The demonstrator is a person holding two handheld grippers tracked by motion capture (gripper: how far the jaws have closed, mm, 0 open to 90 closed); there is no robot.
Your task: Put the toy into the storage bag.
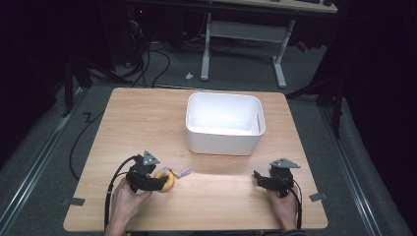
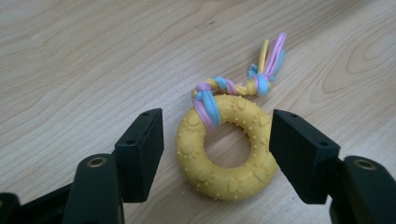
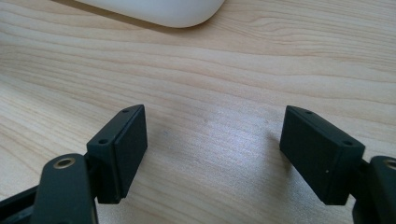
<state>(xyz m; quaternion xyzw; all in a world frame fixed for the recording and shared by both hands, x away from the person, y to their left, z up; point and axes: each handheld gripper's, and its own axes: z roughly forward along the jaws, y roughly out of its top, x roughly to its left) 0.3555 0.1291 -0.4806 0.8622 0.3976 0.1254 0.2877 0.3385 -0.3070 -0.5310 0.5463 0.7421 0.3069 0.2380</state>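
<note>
Wooden desk point(image 1: 147, 118) scene: the left gripper point(image 2: 217, 149) sits released, jaws straddling the yellow ring toy point(image 2: 226, 149), so closing comes next (white bin point(image 1: 223, 123) at one o'clock), while the right gripper point(image 3: 212, 154) rests released, holding nothing.

Lab or office: dark room, floor cables point(image 1: 147, 64), white-legged desk point(image 1: 246, 29), carpet.

Between your left gripper's point(image 2: 217, 156) matt black jaws a nubbly rubbery yellow ring toy point(image 2: 225, 148), soft braided pastel cord point(image 2: 243, 84) beyond, smooth pale wood-grain table point(image 2: 84, 60) beneath, glossy white plastic bin point(image 3: 154, 10) ahead of your right jaws.
</note>
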